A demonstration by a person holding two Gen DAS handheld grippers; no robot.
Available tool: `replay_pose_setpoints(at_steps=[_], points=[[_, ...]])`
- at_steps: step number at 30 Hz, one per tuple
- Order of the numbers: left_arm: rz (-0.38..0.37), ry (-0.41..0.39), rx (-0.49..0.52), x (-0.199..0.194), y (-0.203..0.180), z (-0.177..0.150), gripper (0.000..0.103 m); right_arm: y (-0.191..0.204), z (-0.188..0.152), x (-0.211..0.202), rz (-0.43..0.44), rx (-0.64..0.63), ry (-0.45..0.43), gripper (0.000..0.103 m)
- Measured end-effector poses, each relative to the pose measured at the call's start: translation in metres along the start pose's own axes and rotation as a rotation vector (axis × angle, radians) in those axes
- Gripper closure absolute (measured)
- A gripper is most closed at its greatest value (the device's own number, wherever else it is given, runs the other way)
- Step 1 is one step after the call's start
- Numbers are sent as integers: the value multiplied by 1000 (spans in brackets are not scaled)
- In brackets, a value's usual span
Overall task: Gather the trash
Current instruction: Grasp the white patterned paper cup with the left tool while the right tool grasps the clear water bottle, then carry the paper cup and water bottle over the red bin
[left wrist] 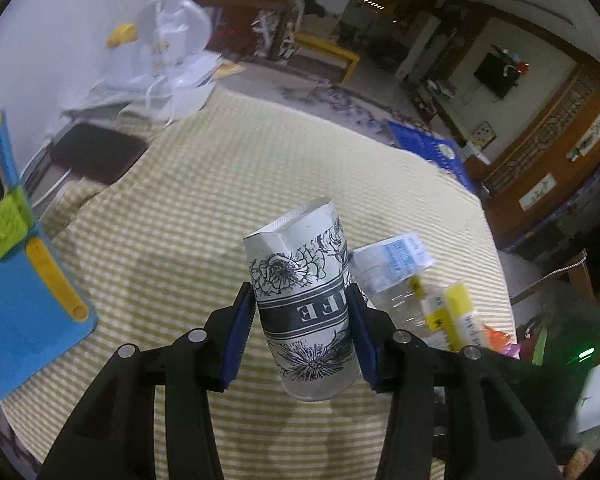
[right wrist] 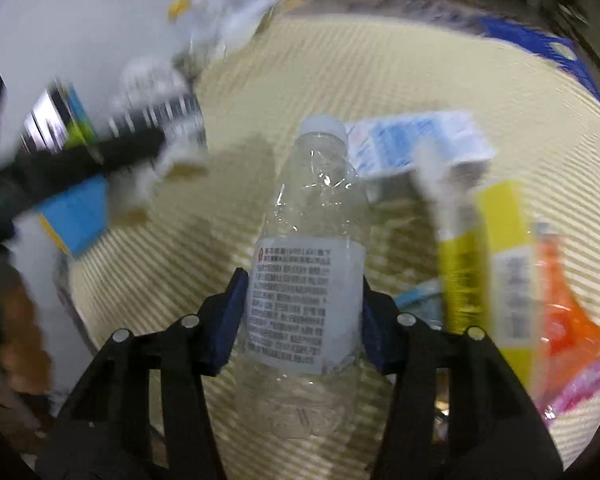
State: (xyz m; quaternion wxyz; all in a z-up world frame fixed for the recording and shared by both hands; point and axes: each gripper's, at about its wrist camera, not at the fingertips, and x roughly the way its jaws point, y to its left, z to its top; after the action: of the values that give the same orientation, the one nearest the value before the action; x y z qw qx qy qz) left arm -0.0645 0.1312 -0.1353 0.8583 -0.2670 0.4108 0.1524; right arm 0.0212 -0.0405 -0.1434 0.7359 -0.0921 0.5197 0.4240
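The left gripper (left wrist: pixel 300 312) is squeezing a paper cup (left wrist: pixel 304 300) with flowers drawn on it. The blue pads press on both sides, and the cup looks lifted off the table (left wrist: pixel 220 168), though that is hard to tell for sure.

The right gripper (right wrist: pixel 300 312) has a clear bottle (right wrist: pixel 312 264) between its pads. The pads touch the bottle's label on both sides, so I think it has just got hold of it. The bottle seems to lie on the table, near the right edge.

So the job is only partly done, I think. One cup is picked up and one bottle is being grabbed. Nothing I can see has gone into a bin or bag yet.

More trash is left by the right edge: one yellow box (right wrist: pixel 508 268), one white and blue wrapper (right wrist: pixel 412 144) behind the bottle, one orange wrapper (right wrist: pixel 568 312) and one pink one (right wrist: pixel 584 388). That makes four pieces, but the picture is blurry, so there may be more.

At the far left corner there is one white plastic bag (left wrist: pixel 180 44). It might be for the trash, but I cannot tell. One dark pad (left wrist: pixel 96 152) lies on a stool just off the left edge.
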Motion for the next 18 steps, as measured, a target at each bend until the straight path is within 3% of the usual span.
replay_pose_setpoints(at_steps=[4, 9, 18], points=[[-35, -16, 33, -4, -20, 6, 59, -26, 0, -51, 33, 109, -134, 53], [-86, -10, 91, -2, -52, 10, 59, -65, -16, -111, -27, 210, -294, 53], [-205, 23, 223, 6, -127, 5, 59, -113, -50, -156, -138, 352, -393, 53]])
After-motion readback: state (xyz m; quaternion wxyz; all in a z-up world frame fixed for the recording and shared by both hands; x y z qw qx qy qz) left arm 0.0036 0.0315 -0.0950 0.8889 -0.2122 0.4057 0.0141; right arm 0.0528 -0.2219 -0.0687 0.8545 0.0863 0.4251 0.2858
